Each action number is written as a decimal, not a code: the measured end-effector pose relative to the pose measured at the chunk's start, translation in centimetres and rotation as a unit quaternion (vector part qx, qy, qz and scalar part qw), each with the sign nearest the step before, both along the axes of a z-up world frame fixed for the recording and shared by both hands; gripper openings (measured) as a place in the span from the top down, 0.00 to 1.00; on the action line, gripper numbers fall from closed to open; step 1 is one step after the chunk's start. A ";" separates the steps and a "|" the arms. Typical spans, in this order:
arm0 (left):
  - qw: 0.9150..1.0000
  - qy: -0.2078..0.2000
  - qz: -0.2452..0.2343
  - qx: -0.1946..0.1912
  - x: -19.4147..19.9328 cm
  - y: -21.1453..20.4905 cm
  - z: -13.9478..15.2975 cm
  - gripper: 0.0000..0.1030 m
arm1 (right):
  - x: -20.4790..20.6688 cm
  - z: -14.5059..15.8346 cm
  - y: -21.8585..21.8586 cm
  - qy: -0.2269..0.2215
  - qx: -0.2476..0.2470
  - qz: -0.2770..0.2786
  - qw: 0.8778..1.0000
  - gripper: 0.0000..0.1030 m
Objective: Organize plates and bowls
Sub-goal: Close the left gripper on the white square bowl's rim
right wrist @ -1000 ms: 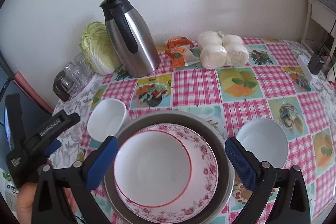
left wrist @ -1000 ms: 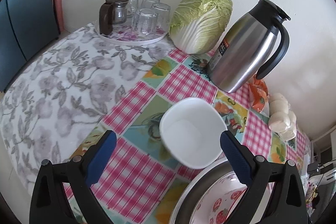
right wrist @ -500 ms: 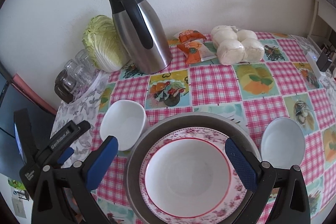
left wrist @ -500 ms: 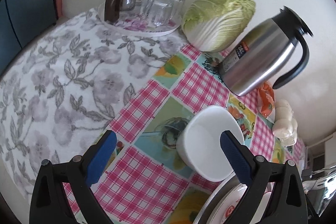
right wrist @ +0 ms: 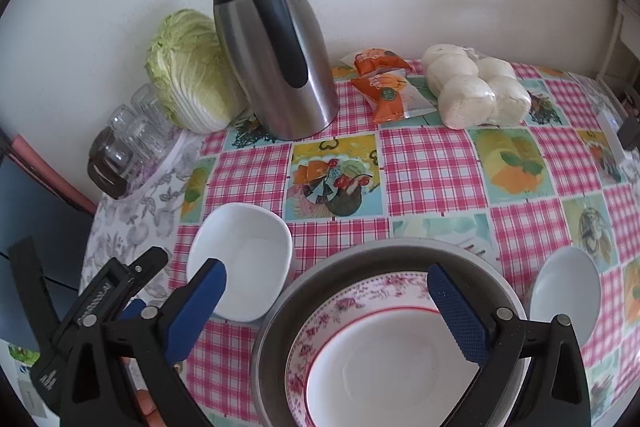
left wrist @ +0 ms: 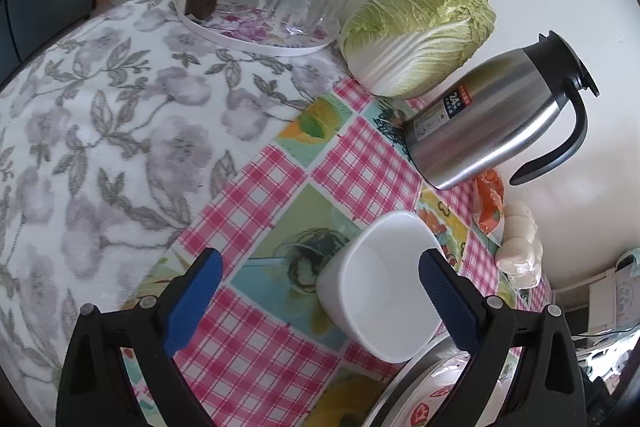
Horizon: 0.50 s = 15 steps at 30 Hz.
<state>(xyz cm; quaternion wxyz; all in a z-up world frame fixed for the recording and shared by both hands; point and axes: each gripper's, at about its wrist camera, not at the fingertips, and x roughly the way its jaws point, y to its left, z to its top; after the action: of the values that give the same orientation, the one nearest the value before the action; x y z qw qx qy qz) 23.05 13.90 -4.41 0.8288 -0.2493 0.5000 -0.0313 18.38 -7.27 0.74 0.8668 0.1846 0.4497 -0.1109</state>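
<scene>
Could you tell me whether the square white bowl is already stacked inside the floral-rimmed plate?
No, the square white bowl sits on the checked tablecloth beside the floral-rimmed plate.

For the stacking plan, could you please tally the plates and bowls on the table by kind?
White squarish bowl: 1
White round bowl: 1
Floral-rimmed plate: 1
White dish nested in that plate: 1
Metal basin under both: 1
Total: 5

Pink-checked tablecloth [right wrist: 432, 163], grey-floral cloth [left wrist: 100, 131], white square bowl [right wrist: 244, 259], pink-floral red-rimmed plate [right wrist: 360, 311], green cabbage [left wrist: 420, 31]
</scene>
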 end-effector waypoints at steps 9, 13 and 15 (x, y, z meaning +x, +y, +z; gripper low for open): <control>0.999 0.029 -0.032 -0.013 0.8 -1.7 -2.6 0.31 | 2.9 -2.6 1.4 0.028 0.002 0.025 0.999 0.37; 0.998 0.044 -0.042 -0.021 1.0 -2.4 -3.7 0.40 | 3.9 -3.5 2.6 0.038 -0.009 0.041 0.998 0.52; 0.997 0.049 -0.047 -0.022 1.0 -2.7 -4.0 0.45 | 4.3 -4.0 2.9 0.043 -0.011 0.045 0.998 0.59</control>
<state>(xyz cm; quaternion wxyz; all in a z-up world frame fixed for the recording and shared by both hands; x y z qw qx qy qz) 24.09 11.23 -8.40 0.7954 -0.2451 0.5501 -0.0687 22.73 -4.36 -3.26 0.8527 0.1497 0.4932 -0.0848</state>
